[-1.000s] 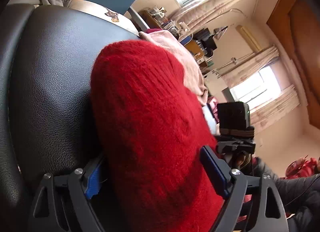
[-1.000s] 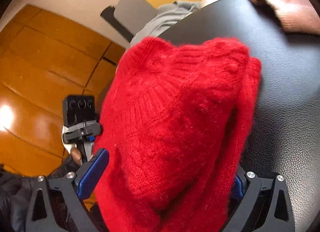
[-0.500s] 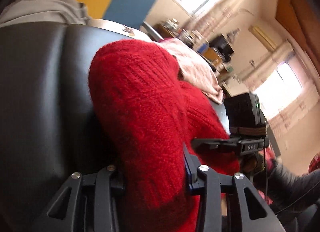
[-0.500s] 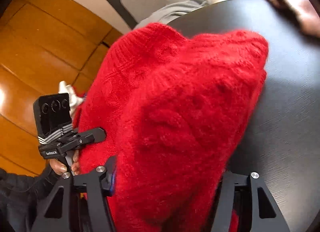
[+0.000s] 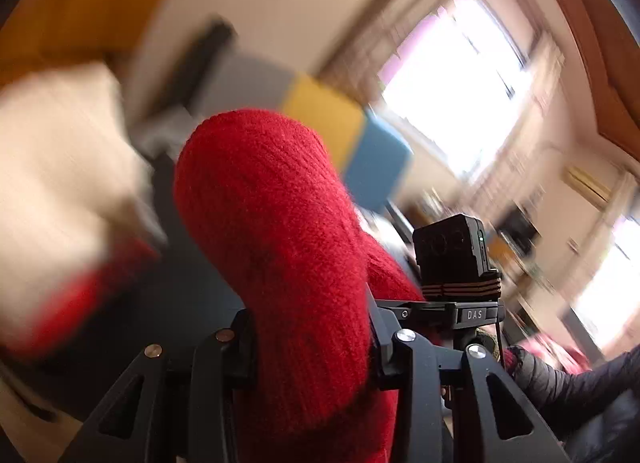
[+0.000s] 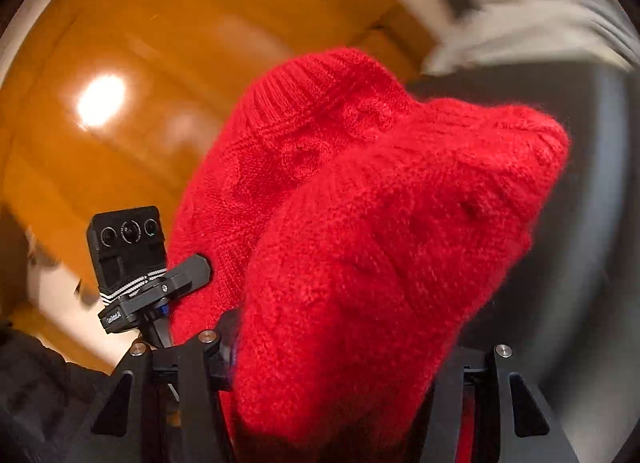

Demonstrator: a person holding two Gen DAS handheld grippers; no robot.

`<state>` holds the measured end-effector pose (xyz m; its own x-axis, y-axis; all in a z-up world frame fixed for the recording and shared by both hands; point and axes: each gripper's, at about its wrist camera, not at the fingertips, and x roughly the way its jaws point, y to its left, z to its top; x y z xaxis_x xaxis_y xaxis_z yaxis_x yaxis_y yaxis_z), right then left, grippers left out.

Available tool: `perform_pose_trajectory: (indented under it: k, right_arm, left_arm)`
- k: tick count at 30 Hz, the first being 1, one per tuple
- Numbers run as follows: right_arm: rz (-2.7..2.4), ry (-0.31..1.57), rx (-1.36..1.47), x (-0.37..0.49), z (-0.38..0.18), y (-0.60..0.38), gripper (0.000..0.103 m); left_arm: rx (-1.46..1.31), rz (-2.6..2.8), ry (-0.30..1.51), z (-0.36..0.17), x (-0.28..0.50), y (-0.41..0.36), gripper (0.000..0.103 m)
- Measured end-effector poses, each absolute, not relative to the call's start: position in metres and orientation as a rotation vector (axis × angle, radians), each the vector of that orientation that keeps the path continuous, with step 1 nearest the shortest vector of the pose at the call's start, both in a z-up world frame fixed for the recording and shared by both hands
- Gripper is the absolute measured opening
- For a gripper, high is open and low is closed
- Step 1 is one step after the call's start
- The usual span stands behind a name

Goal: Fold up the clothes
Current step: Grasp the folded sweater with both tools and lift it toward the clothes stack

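As both jaws clamp, red sweater (image 5: 280, 223) bunched — lifted

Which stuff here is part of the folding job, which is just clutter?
In the job:
- red sweater
- left gripper, clamped on it
- right gripper, clamped on it

Lying about:
- grey garment
- cream cloth, blurred
- yellow and blue panel

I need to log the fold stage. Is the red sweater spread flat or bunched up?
Bunched up. The red sweater bulges in thick rounded folds between the right gripper fingers, and another wad sits in the left gripper.
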<state>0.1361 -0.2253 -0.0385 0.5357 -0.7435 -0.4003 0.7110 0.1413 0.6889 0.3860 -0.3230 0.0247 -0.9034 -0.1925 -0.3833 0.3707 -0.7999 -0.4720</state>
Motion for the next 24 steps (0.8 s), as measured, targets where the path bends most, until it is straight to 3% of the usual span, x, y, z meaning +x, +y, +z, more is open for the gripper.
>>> perform_pose_trajectory:
  k: [6,9,13,15,18,24]
  right_arm:
    - [-0.872,0.097,0.724,0.185,0.058,-0.376,0.057]
    - [-0.834,0.164,0.696,0.198,0.082,-0.453,0.057]
    - [-0.865,0.324,0.792,0.209,0.052,-0.553,0.059]
    - [-0.861,0.415,0.882,0.212,0.013,-0.587,0.066]
    - [-0.797,0.335,0.893,0.201,-0.006,-0.599,0.069]
    - [-0.831,0.348,0.897,0.184,0.004,-0.59,0.069]
  left_arm:
    - [0.172,-2.485,0.641,0.087,0.456,-0.385,0.039]
    - [0.162,-2.301,0.719,0.084,0.47,-0.441,0.038]
    - [0.308,-2.04,0.94,0.028,0.468,-0.504,0.038]
    - [0.284,-1.995,1.002,0.006,0.47,-0.509,0.038]
    - [0.239,-2.004,0.959,0.004,0.474,-0.503,0.04]
    - [0.206,-2.008,1.013,0.023,0.506,-0.509,0.044]
